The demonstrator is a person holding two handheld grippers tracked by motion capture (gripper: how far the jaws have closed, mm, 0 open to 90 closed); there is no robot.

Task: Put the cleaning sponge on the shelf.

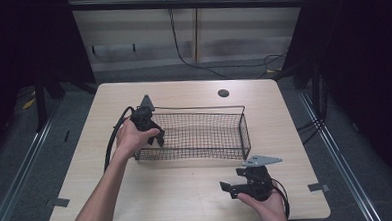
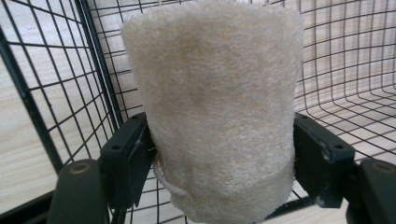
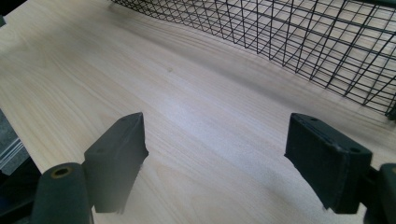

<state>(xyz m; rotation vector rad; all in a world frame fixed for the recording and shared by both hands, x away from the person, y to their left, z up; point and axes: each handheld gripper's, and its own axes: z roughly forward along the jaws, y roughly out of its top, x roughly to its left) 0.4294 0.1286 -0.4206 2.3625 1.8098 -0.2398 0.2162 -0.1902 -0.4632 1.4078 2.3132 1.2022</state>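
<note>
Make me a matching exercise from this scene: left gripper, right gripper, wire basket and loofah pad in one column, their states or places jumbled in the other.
Things:
1. left gripper
2. right gripper
3. wire basket
4. loofah pad

States or places:
A. black mesh, standing on the table between the two hands
B. open, jaws apart over bare wood
C. pale and fibrous, clamped between two black jaws
D. shut on something, at the basket's left end

Pairs: 1-D, 2-B, 3-A, 4-C
</note>
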